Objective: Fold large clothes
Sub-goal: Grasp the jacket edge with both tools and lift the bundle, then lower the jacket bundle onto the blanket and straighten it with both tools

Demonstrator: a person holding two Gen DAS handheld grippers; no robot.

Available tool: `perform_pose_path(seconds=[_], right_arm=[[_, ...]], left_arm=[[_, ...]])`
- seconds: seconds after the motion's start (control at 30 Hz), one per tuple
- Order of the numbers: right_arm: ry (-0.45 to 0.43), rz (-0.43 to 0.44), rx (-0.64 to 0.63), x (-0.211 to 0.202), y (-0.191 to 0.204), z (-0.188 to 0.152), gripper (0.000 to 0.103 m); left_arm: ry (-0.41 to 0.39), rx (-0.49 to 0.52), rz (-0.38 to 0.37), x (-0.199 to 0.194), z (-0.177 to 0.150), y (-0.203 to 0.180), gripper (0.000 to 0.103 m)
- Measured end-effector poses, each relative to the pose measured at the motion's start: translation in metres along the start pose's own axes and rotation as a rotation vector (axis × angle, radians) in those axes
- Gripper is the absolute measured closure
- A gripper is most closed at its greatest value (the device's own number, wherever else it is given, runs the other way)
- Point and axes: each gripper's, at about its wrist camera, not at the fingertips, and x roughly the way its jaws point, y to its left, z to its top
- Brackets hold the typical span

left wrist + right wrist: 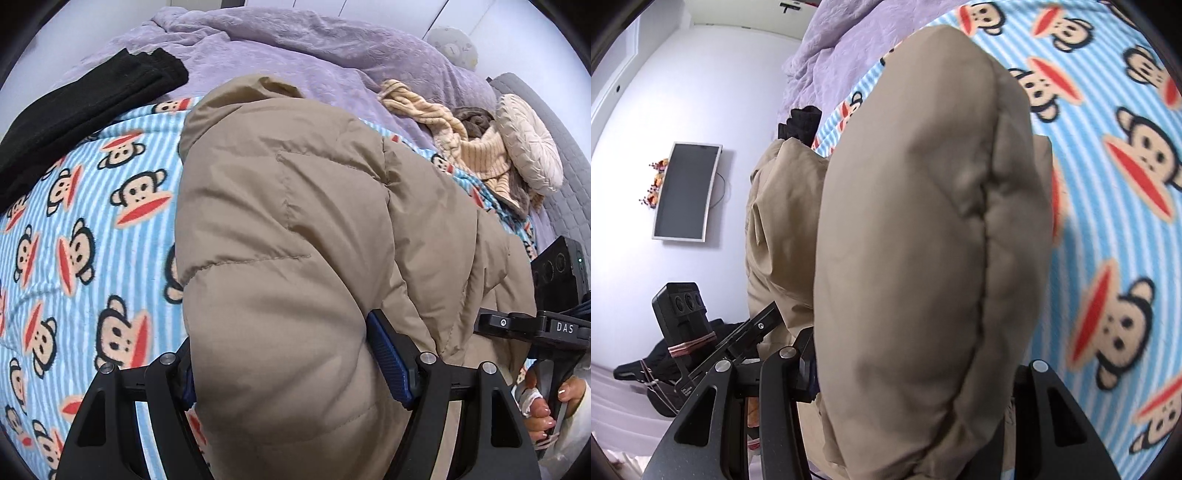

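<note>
In the left wrist view, the left hand-held gripper (291, 365) is clamping a thick fold of the tan padded jacket (280, 221), with the blue-padded fingers (388, 354) pressing into the fabric from both sides. The jacket is lying bunched on the monkey-print blanket (92, 206), which is covering the bed. A black garment (85, 107) is resting at the blanket's far left edge, touching the purple bedspread (295, 55). A round cushion (528, 144) is sitting beside a striped beige cloth (465, 140) at the far right. The right hand (554, 398) is gripping its tool handle at the lower right.

In the right wrist view, the right hand-held gripper (916, 373) is clamping another padded fold of the jacket (923, 240), which is filling the space between its fingers. The blanket (1108, 184) is lying beneath. A wall-mounted screen (687, 192) is hanging at left.
</note>
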Motion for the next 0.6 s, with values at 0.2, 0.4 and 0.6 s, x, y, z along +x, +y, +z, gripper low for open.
perform_pose_path(seconds=[0.2,0.4,0.6], right_arm=[[0.010,-0.097,0.039,0.010,-0.015,0.005,0.049],[-0.029,-0.284,0.019,-0.023,-0.002,-0.001,0.042],[-0.259,-0.415,-0.117,-0.084,0.028,-0.022,0.067]], left_arm=[[0.001,-0.017,0.024,0.023,-0.004,0.015,0.023],[0.000,-0.022,0.036,0.023,-0.008,0.010,0.021],[0.001,-0.025,0.043,0.021,-0.009,0.009,0.021]])
